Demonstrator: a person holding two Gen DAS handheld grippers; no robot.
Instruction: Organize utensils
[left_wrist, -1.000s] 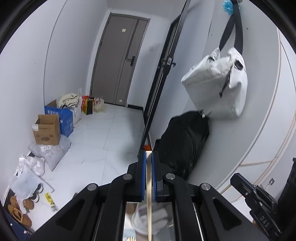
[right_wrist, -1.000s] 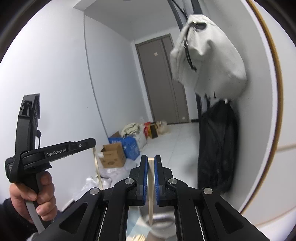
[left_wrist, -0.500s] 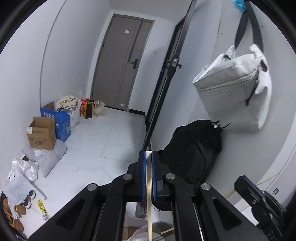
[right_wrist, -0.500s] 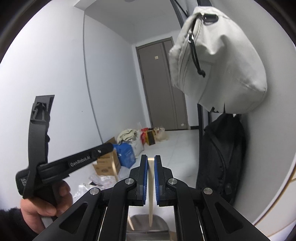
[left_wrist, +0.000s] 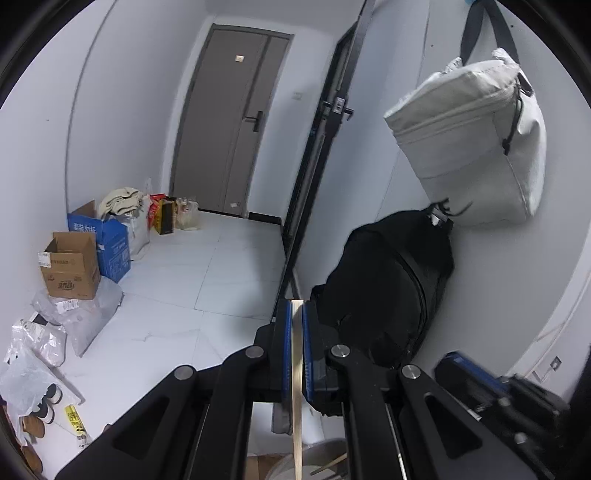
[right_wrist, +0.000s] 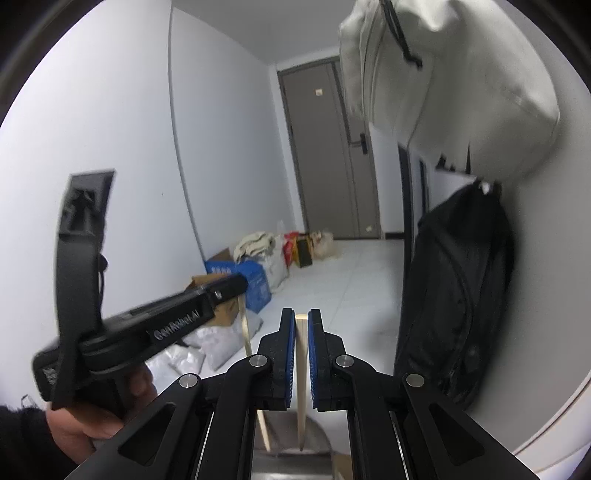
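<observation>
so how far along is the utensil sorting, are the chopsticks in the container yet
Done: at least one wooden stick already lies in the metal container. In hand: the left gripper and right gripper are each shut on a chopstick, tips pointing down above it. Left: lowering and releasing both.

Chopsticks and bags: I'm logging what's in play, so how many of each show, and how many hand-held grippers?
Chopsticks held: 2, one in the left hand-held gripper, one in the right hand-held gripper.
Hand-held grippers: 2.
Bags on the wall: 2, a pale grey bag and a black backpack.
Total: 6.
</observation>
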